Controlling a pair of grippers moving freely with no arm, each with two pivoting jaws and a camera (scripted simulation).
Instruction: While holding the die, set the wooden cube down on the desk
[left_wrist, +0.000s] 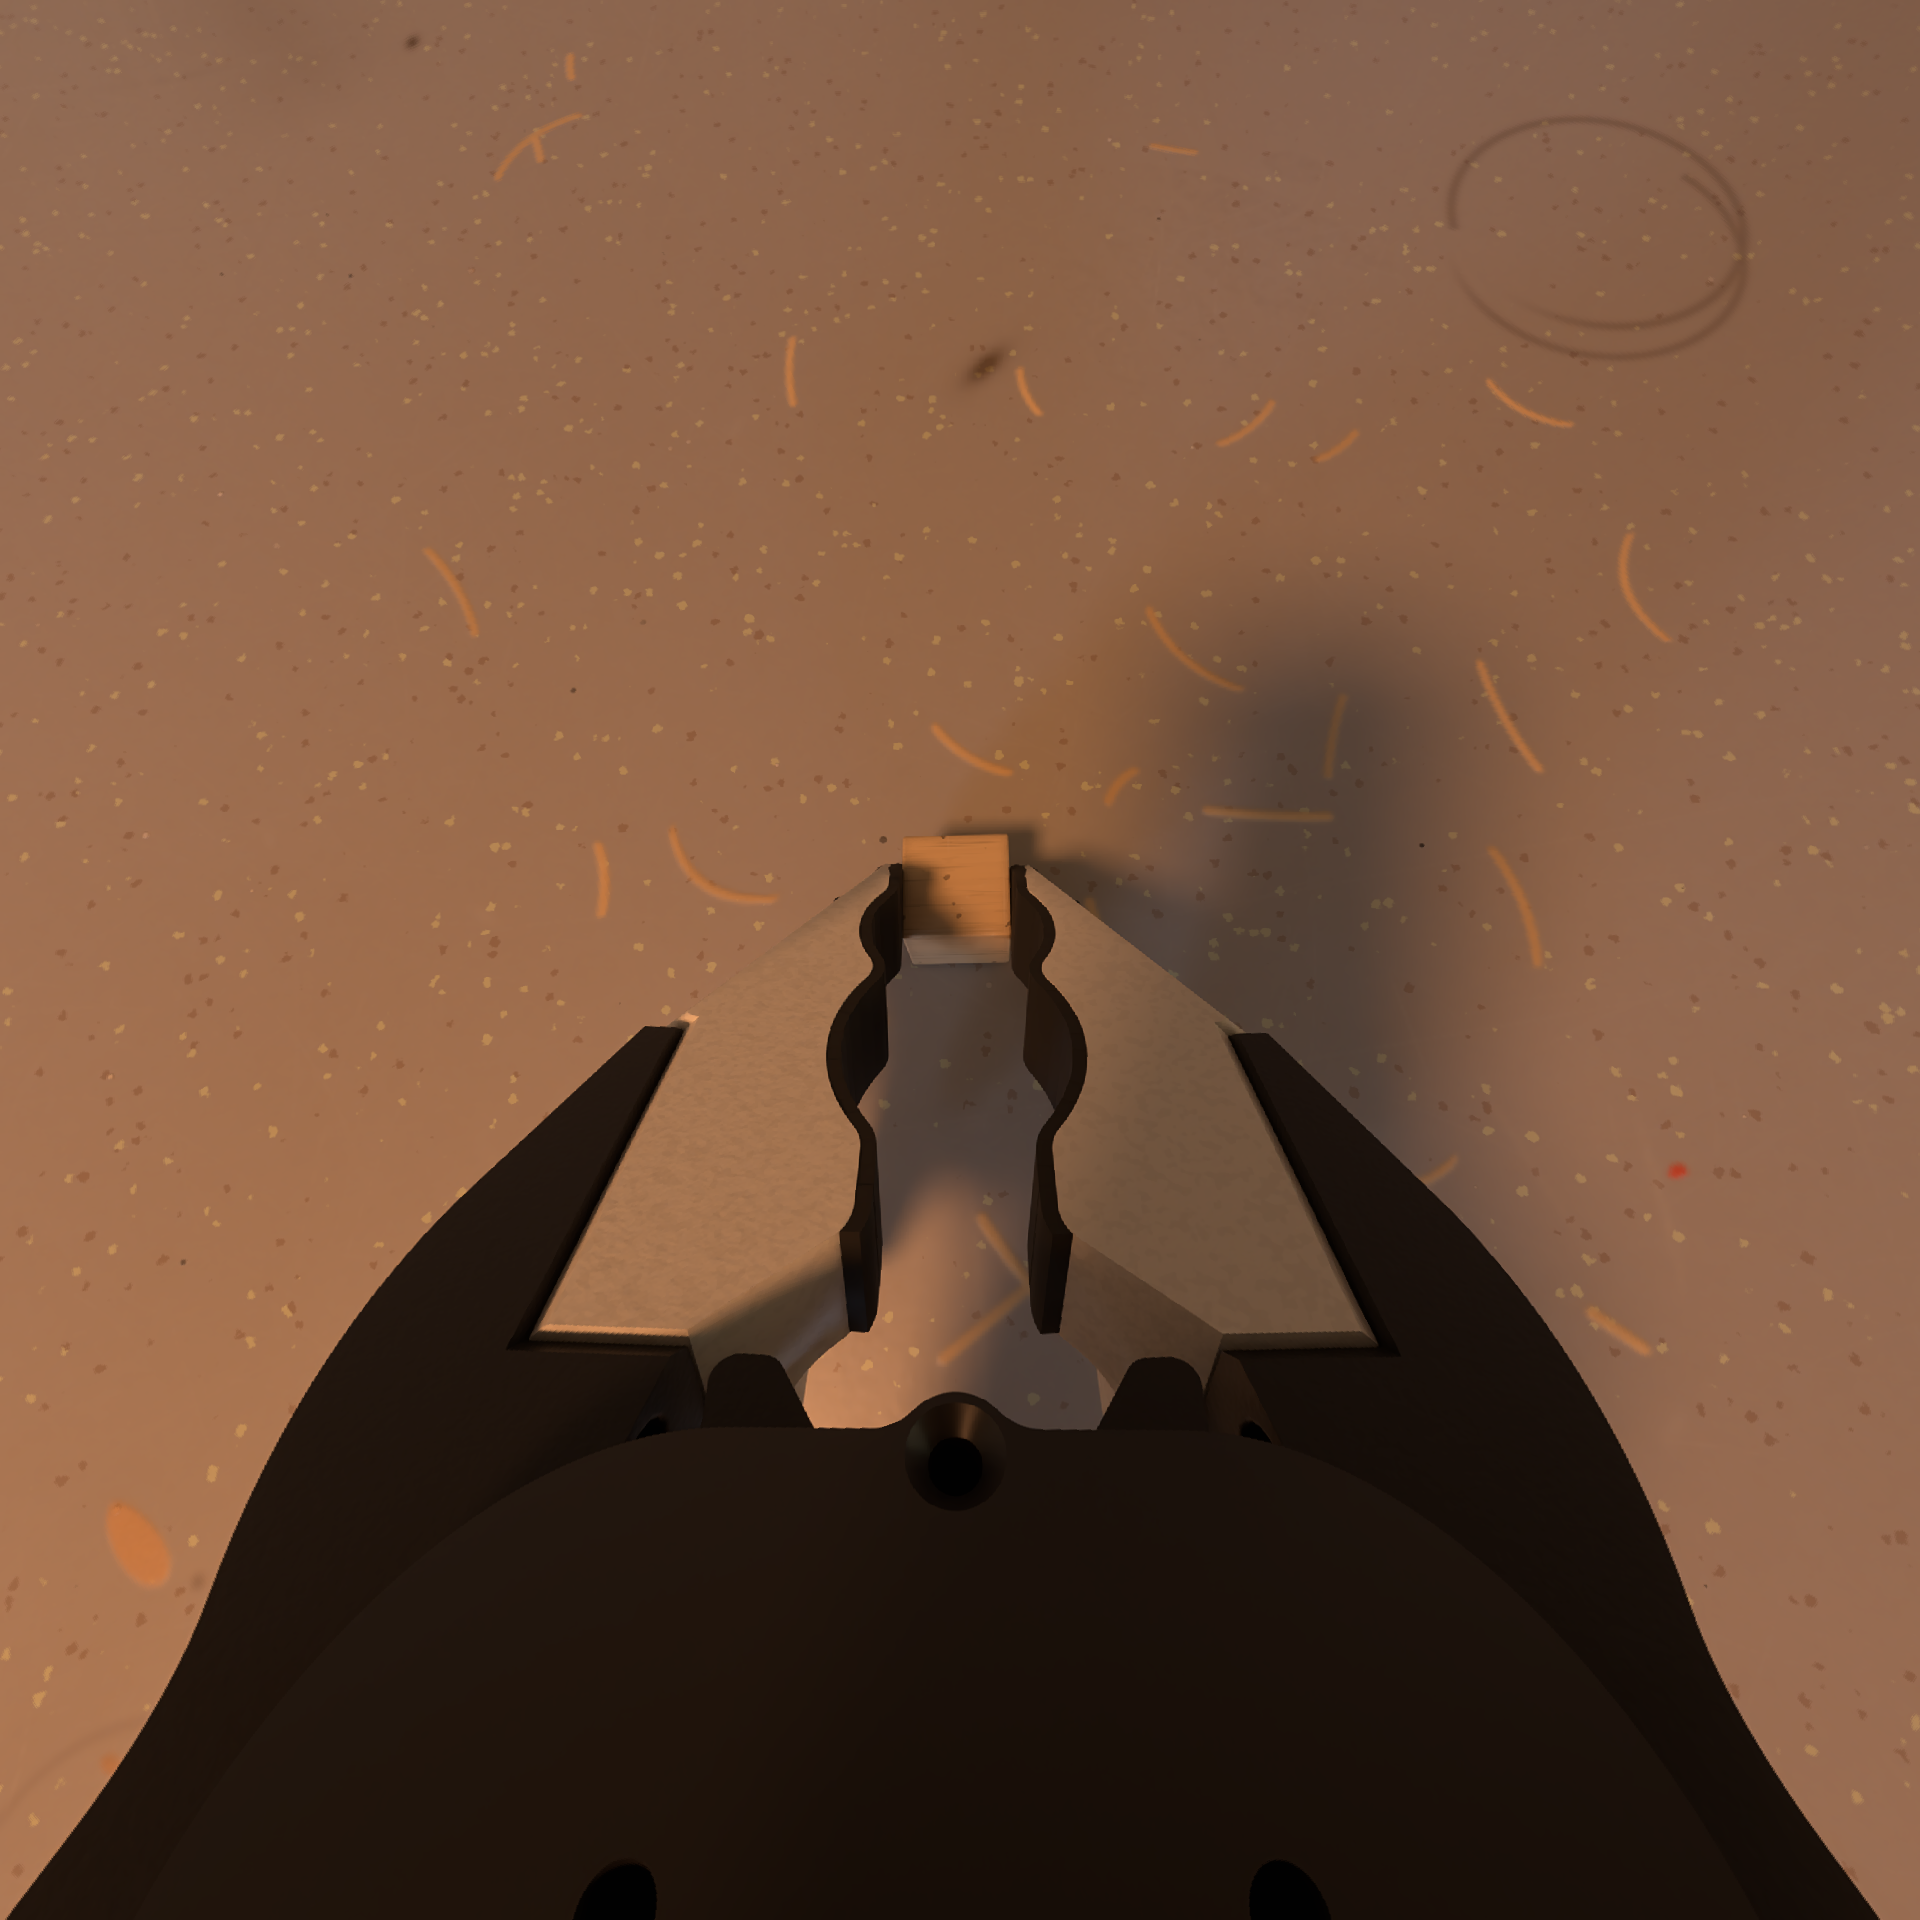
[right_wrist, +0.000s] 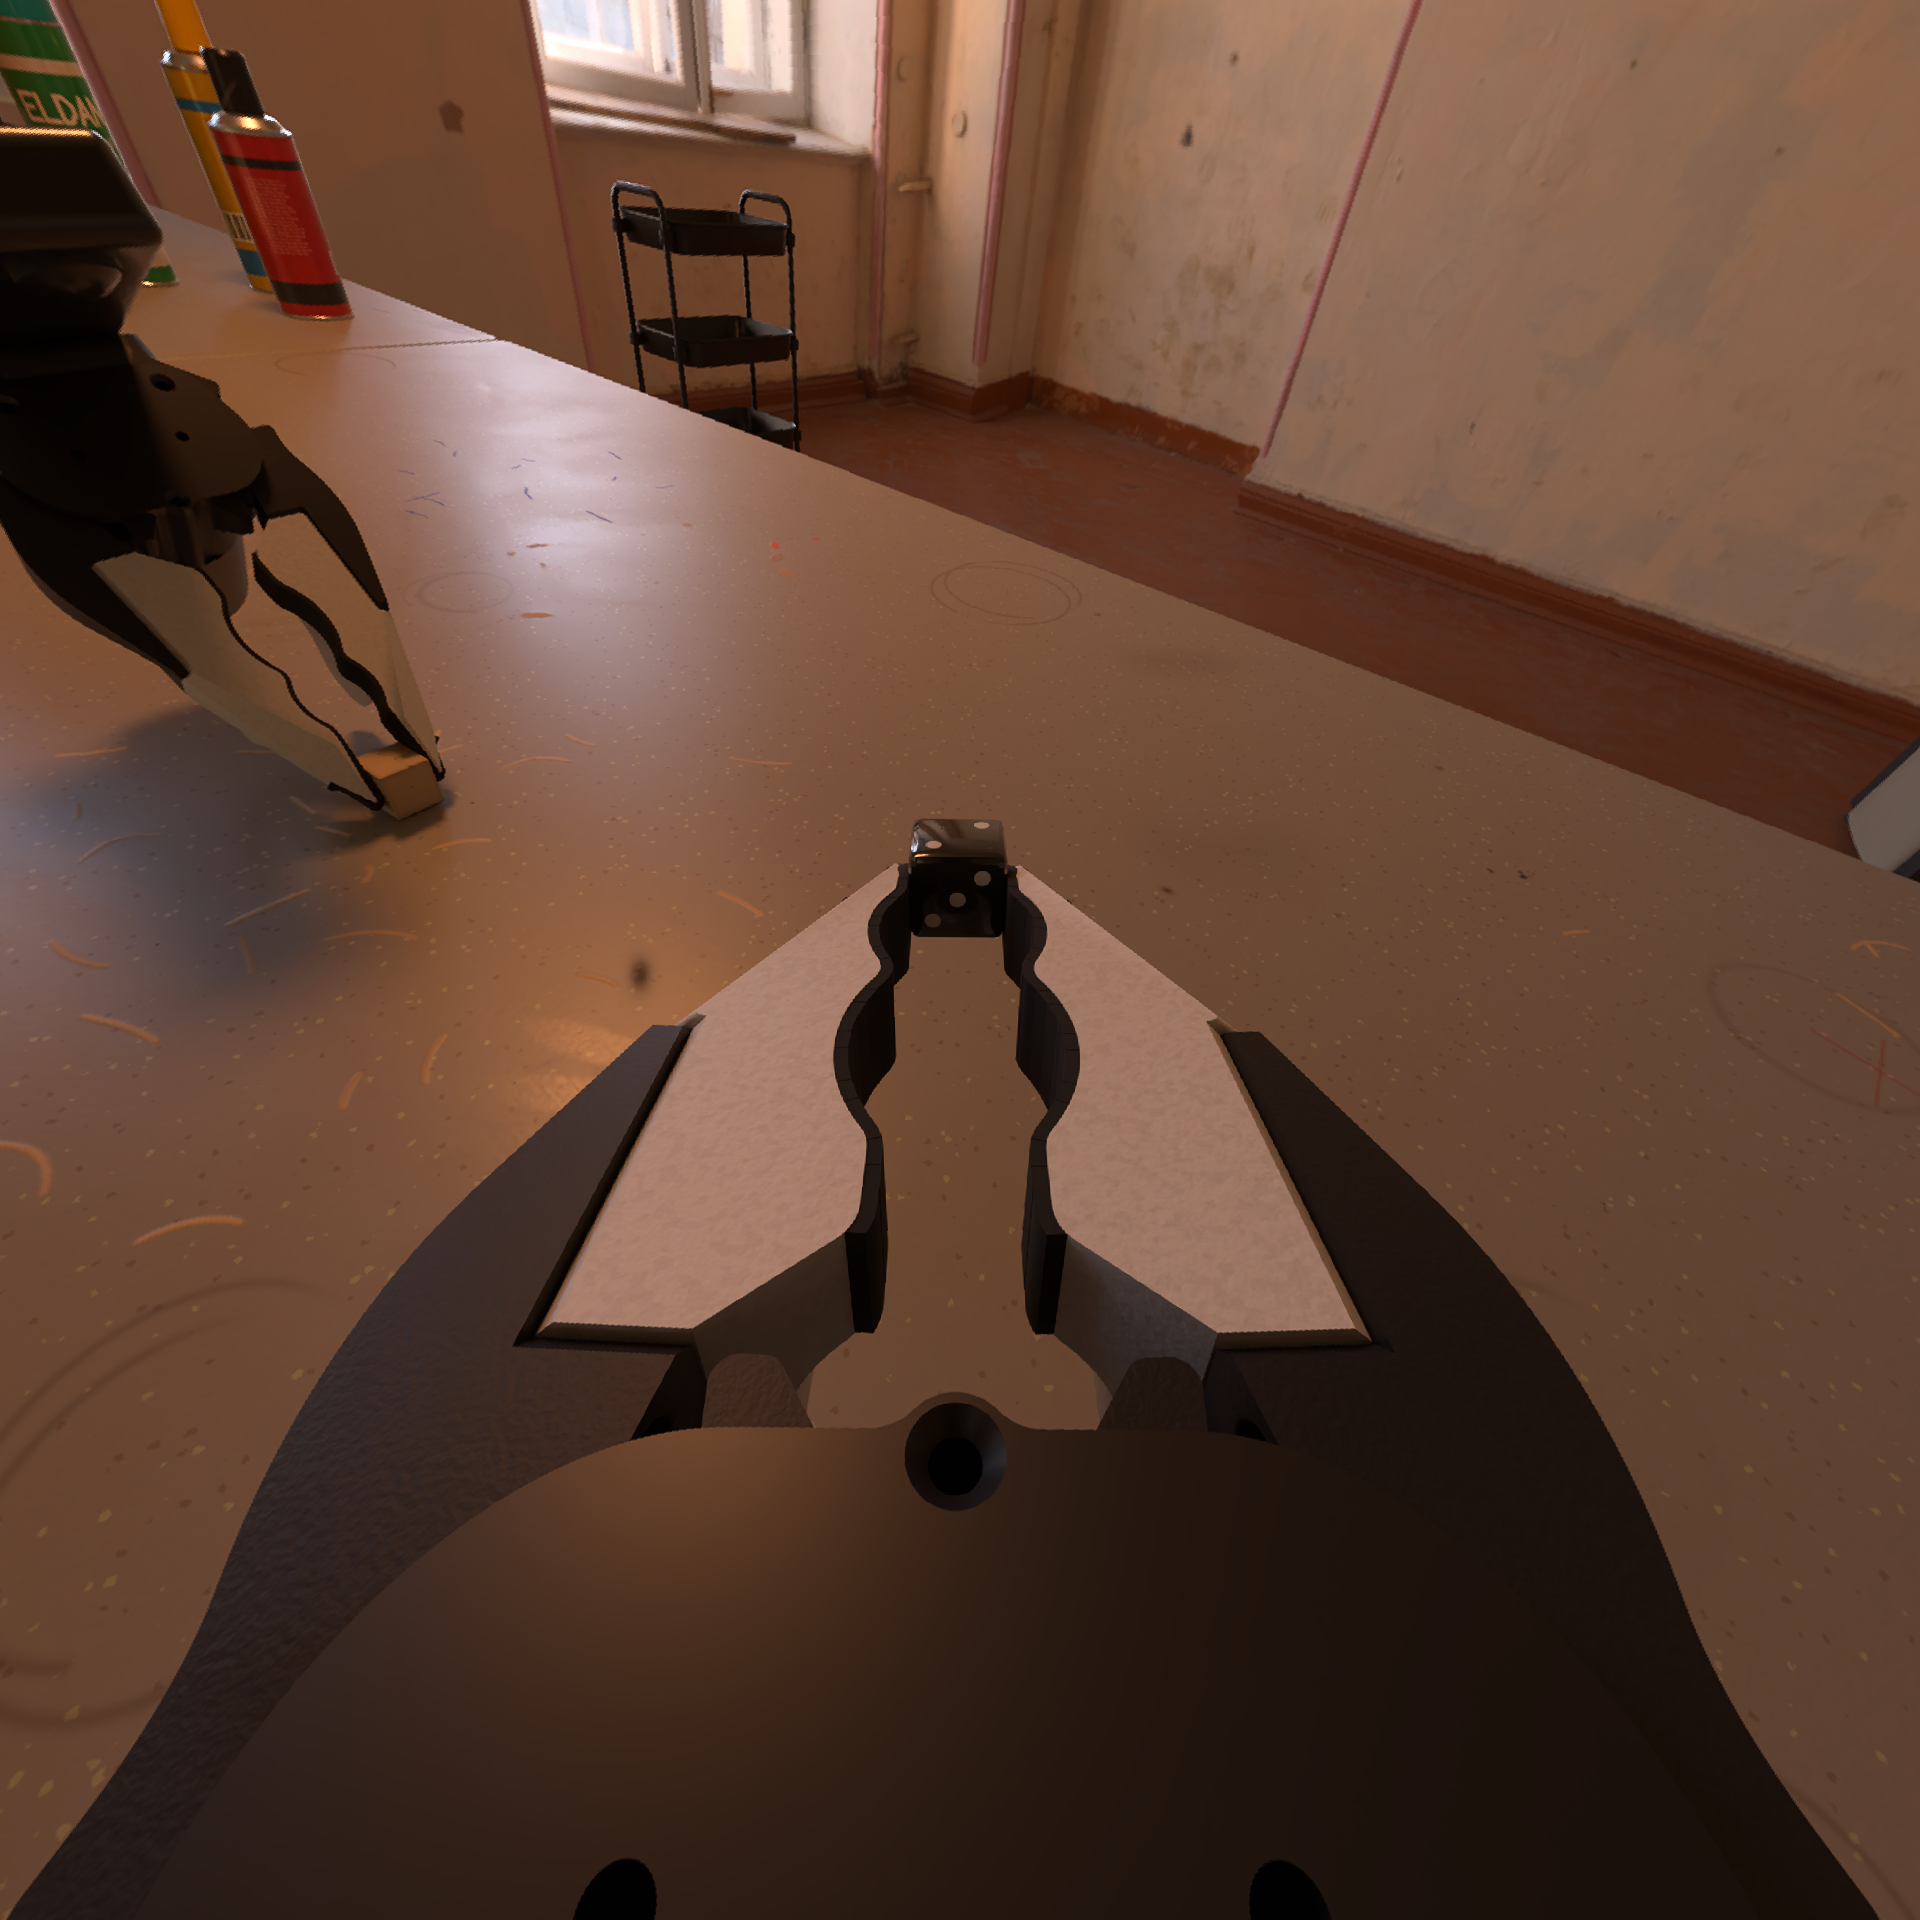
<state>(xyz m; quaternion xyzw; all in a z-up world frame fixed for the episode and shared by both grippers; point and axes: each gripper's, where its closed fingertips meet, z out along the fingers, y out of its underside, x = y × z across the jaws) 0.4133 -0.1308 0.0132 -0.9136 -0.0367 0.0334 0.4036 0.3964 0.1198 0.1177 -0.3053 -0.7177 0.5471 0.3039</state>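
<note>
Desk (right_wrist: 1247, 831) carries spray cans (right_wrist: 275, 208), seen only from the right wrist. Left gripper (left_wrist: 957, 894) clamps the wooden cube (left_wrist: 956, 883), which touches the desk. Right gripper (right_wrist: 957, 899) clamps the die (right_wrist: 957, 878) above the desk.

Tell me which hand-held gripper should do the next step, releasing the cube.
Left. The left hand-held gripper grips the wooden cube low at the desk; the right holds the die.
</note>
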